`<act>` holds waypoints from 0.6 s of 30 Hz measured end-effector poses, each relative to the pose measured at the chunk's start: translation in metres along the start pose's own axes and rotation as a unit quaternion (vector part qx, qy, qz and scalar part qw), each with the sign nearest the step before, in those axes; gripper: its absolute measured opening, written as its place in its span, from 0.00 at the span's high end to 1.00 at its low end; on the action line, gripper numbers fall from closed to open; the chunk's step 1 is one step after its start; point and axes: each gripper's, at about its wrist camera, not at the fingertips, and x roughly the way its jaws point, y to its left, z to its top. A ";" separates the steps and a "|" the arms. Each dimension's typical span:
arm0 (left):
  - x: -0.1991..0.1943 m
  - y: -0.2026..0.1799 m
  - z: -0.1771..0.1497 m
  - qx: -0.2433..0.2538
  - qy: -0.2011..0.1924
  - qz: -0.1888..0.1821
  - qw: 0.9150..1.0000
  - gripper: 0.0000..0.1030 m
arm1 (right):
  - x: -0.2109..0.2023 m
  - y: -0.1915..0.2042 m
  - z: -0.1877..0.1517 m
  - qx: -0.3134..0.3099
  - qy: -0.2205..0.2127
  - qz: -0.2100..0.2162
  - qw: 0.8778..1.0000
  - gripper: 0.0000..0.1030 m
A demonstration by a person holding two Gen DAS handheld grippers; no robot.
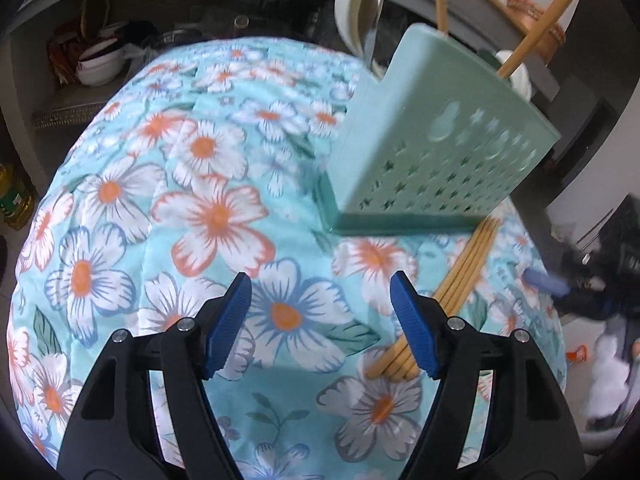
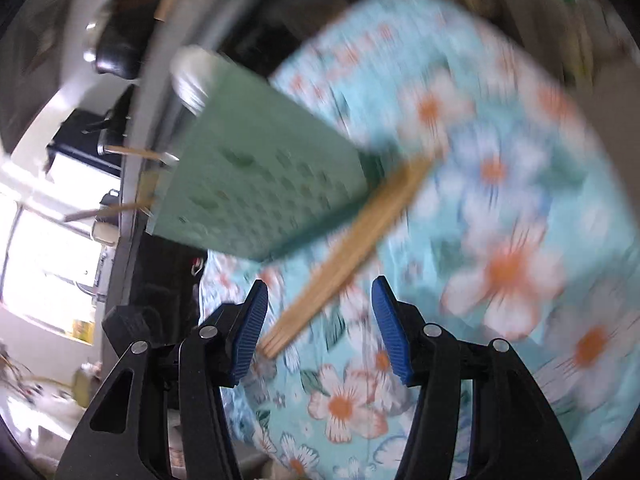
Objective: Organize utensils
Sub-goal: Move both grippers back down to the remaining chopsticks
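A pale green perforated utensil holder (image 1: 436, 136) stands on the floral tablecloth (image 1: 180, 200), with a white ladle (image 1: 360, 4) and chopsticks (image 1: 540, 24) sticking out of its top. A bundle of wooden chopsticks (image 1: 452, 288) lies on the cloth just in front of the holder. My left gripper (image 1: 320, 300) is open and empty above the cloth, left of the bundle. In the blurred right wrist view the holder (image 2: 260, 176) and the bundle (image 2: 344, 256) lie ahead. My right gripper (image 2: 320, 308) is open, its jaws on either side of the bundle's near end.
A dark shelf with bowls (image 1: 100, 64) and jars lies behind the table. An oil bottle (image 1: 14, 196) stands at the far left. The table edge drops off on the right, where my right gripper's blue pad (image 1: 546, 282) shows. A bright window (image 2: 48, 240) is at the left.
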 end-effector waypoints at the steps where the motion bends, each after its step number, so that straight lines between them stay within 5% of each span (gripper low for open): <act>1: 0.001 0.001 0.000 0.001 0.003 0.002 1.000 0.34 | 0.009 -0.004 -0.002 0.012 0.010 0.006 1.000 0.49; 11: 0.002 0.007 -0.004 -0.017 0.006 0.000 1.000 0.34 | 0.051 -0.030 0.014 0.087 0.018 0.048 0.995 0.63; 18: 0.000 0.006 -0.005 -0.018 0.006 -0.001 1.000 0.34 | 0.058 -0.043 0.021 0.124 0.008 0.048 0.991 0.86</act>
